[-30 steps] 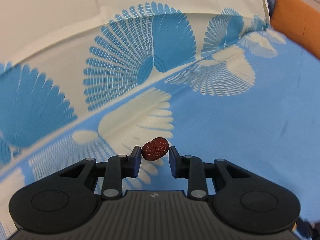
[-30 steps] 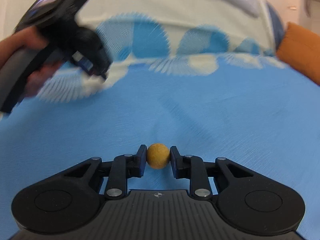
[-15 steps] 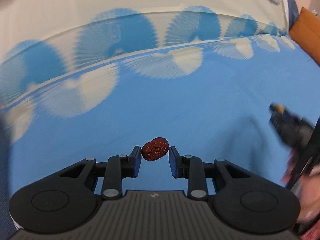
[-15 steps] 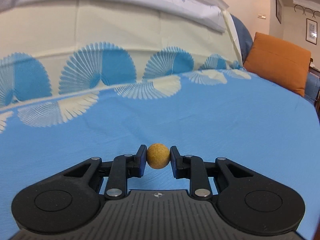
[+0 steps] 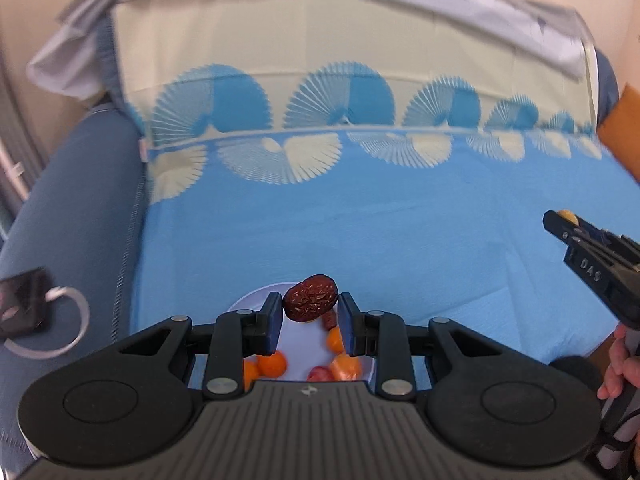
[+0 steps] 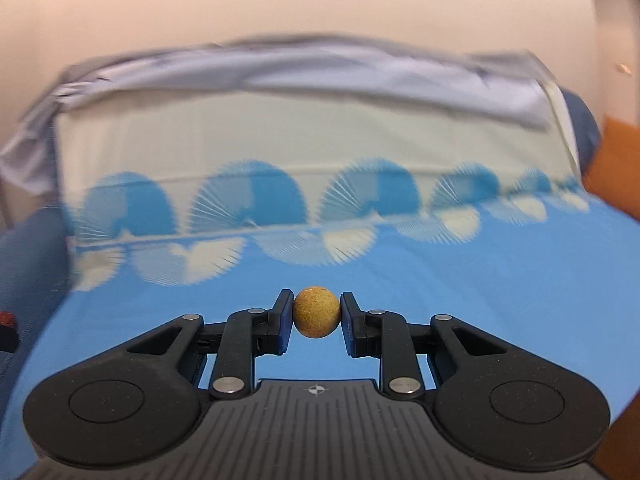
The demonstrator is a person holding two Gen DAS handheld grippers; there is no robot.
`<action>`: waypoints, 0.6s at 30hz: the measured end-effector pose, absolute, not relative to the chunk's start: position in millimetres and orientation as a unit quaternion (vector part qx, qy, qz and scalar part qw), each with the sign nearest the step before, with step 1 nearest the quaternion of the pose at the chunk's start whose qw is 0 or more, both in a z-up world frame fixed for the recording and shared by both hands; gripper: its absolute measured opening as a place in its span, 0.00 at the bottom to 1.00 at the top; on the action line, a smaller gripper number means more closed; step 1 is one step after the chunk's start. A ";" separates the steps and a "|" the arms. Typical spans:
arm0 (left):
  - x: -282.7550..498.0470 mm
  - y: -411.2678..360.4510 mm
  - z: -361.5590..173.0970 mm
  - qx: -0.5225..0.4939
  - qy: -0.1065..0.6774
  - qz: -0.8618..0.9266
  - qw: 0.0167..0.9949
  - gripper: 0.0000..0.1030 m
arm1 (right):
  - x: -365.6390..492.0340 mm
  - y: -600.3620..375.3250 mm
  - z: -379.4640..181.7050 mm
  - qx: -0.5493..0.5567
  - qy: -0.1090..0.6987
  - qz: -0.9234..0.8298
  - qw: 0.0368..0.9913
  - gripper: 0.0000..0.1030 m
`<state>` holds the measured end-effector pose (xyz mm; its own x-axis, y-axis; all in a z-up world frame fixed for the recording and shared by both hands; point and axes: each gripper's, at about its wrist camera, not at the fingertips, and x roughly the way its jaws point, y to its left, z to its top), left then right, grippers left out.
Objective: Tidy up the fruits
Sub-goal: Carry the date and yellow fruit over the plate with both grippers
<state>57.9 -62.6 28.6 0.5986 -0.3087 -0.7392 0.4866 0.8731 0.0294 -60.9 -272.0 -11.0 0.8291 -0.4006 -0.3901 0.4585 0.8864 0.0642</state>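
Fingers (image 5: 275, 322) around red date (image 5: 310, 303)

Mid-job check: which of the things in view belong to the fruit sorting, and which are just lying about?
Part of the job:
- red date held in the left gripper
- yellow-brown ball fruit held in the right gripper
- white plate below the date
- orange fruits and red fruit on the plate

Just lying about:
- blue patterned sheet
- orange cushion
- dark device with a white cable, left
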 end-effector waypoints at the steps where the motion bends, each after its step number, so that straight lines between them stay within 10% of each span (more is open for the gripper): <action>1: 53.4 -53.4 31.8 0.109 0.384 -0.220 0.890 0.32 | -64.9 -265.3 -2.7 0.072 0.181 -0.219 0.956 0.26; 18: 7.4 8.7 36.0 0.071 0.387 -0.162 0.905 0.32 | -91.3 -204.9 17.8 0.058 0.217 -0.104 0.969 0.26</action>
